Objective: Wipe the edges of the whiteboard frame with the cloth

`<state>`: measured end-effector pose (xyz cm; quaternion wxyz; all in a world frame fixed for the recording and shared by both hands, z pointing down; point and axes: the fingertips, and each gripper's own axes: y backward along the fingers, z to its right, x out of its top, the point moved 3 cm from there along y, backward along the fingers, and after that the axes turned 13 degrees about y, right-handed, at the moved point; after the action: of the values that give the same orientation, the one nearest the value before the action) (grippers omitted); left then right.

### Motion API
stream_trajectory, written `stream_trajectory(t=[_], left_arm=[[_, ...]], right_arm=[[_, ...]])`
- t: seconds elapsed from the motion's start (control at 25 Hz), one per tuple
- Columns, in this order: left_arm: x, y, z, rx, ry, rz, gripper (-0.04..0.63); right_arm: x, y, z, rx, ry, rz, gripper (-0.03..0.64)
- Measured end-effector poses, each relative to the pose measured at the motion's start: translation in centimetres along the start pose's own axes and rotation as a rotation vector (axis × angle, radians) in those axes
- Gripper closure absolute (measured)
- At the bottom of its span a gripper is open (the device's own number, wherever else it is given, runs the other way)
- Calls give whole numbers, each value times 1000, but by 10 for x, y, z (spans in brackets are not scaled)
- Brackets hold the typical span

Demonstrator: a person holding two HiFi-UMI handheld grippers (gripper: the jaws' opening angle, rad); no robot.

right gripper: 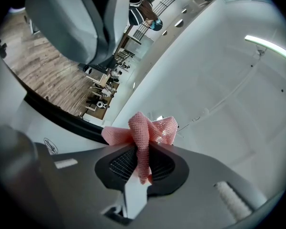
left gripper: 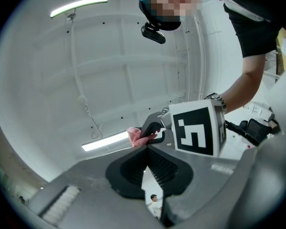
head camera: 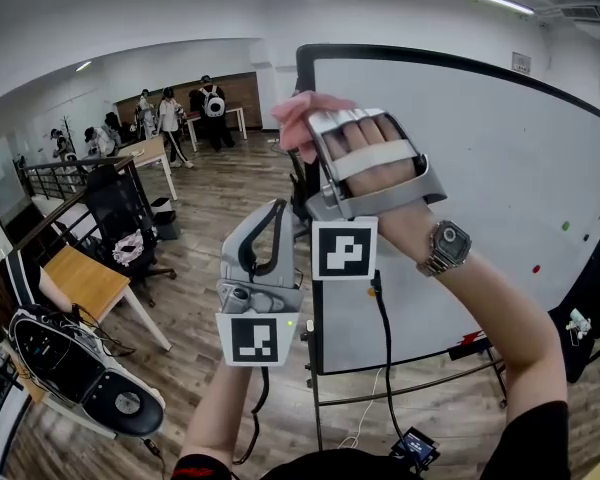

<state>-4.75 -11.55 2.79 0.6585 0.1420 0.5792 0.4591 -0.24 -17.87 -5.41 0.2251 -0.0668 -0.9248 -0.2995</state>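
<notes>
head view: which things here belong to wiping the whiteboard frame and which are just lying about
For the job: cloth, right gripper shut on it, whiteboard frame.
Just lying about: office chair, wooden desk.

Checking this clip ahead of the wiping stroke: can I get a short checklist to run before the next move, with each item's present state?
1. Cloth gripped by the right gripper: ok, jaws shut on it.
2. Cloth sticks out past the jaw tips: ok, a bunch shows beyond them.
3. Cloth touching the frame: cannot tell; it is by the top left corner.
4. Left gripper out of the way: ok, shut, empty, lower than the right one.
5. Frame's top edge free of obstacles: ok in the head view.
</notes>
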Motion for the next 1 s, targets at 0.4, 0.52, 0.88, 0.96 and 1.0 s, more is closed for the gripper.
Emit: stream_trajectory(t=[0.4,0.52,0.88,0.96,1.0], left_arm=[[-7,0,0,-6,3,-20,597],[-13,1,-5,-7,8,-31,597],[-21,7,-11,-4,11,-49,597],[-22,8,-9,-2,26,-49,597],[-22,9,-9,-2,29,-49,597]], right_arm=[[7,1,-10,8,-21,24,567],[14,-2,-11,15,-19,30,566],[27,1,-20,31,-29,46,566],[27,2,-21,35,-39,43,566],[27,2,-21,36,-43,43,566]])
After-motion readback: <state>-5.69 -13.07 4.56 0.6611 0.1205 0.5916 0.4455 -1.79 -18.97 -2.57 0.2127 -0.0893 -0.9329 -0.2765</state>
